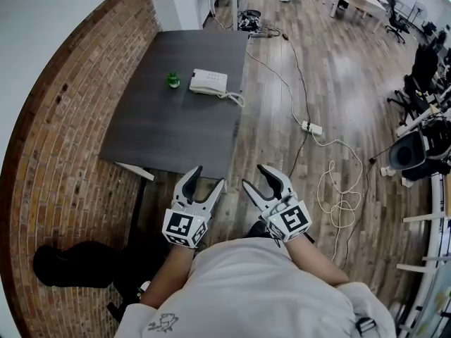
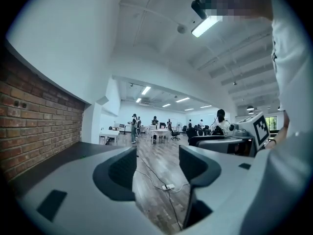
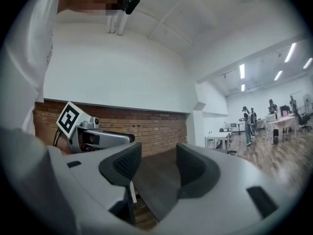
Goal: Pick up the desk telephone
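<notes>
Since the desk telephone (image 1: 208,82) sat at the far end of the worktop (image 1: 169,125), near its right edge and well apart from both grippers, the head view put the main risk in the reach. The left gripper (image 1: 209,176) & right gripper (image 1: 255,176) hung at the near edge, both w/ fingers spread wide and nothing between them, so a long stretch across the top would prob. be needed. A small plant (image 1: 173,80) stood just beside the phone's left side and could get knocked by the left gripper. The curly cord (image 1: 236,98) lay at the right edge and might snag or tug the set on lifting, and the handset could slip off if only the base got gripped. To the right was open floor, but w/ loose cables (image 1: 304,83) and a power strip (image 1: 311,127) underfoot; the brick wall (image 1: 63,139) closed the left side. Left gripper view: fingers (image 2: 122,168) wide, empty, looking down the floor beside the worktop, phone not in frame. Right gripper view: fingers (image 3: 128,164) likewise wide & empty, worktop's near part between them, wall behind; no phone visible, so aim couldn't be judged there.
</notes>
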